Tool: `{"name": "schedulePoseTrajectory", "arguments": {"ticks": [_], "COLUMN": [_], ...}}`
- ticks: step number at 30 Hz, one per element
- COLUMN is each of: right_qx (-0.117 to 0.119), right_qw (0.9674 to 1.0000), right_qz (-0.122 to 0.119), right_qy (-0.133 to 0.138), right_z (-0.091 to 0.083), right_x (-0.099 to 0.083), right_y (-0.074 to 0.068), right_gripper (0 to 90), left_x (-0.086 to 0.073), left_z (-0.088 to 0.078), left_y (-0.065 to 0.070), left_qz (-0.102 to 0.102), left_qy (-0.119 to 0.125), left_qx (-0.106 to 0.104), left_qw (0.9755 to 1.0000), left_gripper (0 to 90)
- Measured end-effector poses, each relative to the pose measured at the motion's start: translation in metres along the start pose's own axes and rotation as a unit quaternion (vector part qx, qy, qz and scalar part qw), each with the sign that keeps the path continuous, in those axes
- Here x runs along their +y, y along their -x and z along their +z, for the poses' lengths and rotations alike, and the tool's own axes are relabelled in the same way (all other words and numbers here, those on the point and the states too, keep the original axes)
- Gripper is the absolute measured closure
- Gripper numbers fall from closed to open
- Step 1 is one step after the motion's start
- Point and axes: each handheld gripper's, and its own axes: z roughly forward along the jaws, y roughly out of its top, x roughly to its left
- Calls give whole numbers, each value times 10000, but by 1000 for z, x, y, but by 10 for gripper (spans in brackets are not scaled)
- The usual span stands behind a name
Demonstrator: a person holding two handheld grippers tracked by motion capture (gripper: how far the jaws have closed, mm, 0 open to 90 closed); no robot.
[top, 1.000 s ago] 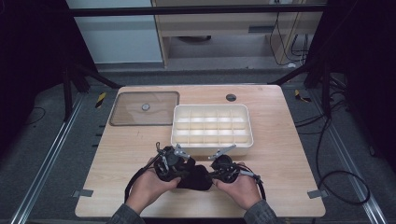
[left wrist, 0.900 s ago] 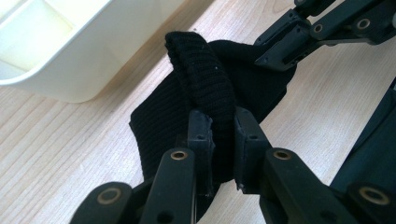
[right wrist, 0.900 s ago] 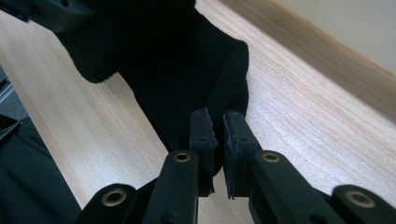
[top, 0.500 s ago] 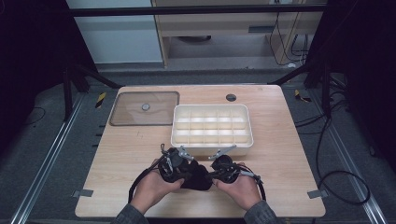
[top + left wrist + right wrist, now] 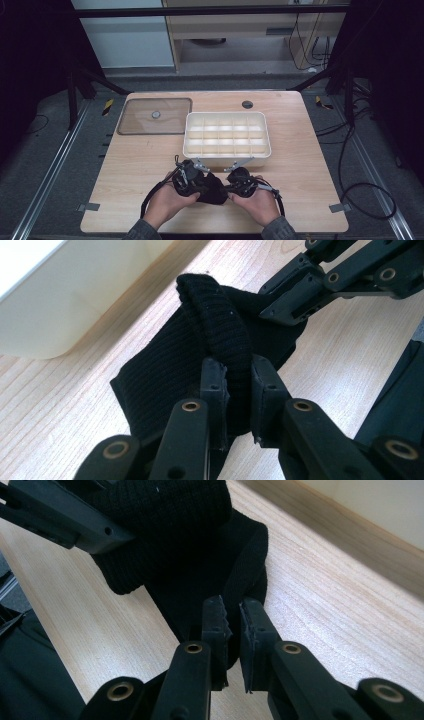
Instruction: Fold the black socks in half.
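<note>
Black knitted cloth (image 5: 212,186) lies bunched on the wooden tabletop (image 5: 125,165), just in front of the cream compartment tray (image 5: 227,136), between my two hands; my left tool (image 5: 239,385) pinches a thick ribbed fold of it, jaws pressed onto the fabric; my right tool (image 5: 234,617) grips a thinner edge of the same cloth, jaws nearly together on it; a clear lid (image 5: 155,116) rests flat to the tray's left, well apart from the cloth.
</note>
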Motion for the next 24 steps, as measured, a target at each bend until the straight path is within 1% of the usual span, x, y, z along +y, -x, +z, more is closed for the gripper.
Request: {"name": "schedulePoseTrajectory", "arguments": {"ticks": [10,15,17,20,24], "right_qx": [-9,-13,-32,-19,-15], "right_qw": [10000,9999,10000,9999,10000], "right_qz": [91,101,61,98,90], "right_qy": [-16,-14,-7,-15,-19], "right_z": [2,2,2,3,3], "right_x": [-3,-3,-3,-4,-4], "right_y": [2,2,2,2,2], "right_gripper": [827,825,821,819,819], "left_x": [0,1,1,1,1], "left_z": [7,9,9,9,11], "left_y": [1,2,2,1,1], "left_qz": [3,6,-1,-23,-18], "left_qy": [-62,-44,-53,-48,-77], "left_qx": [-24,-25,-19,0,35], "left_qw": [10000,10000,10000,10000,10000], "left_gripper": [782,780,781,780,780]}}
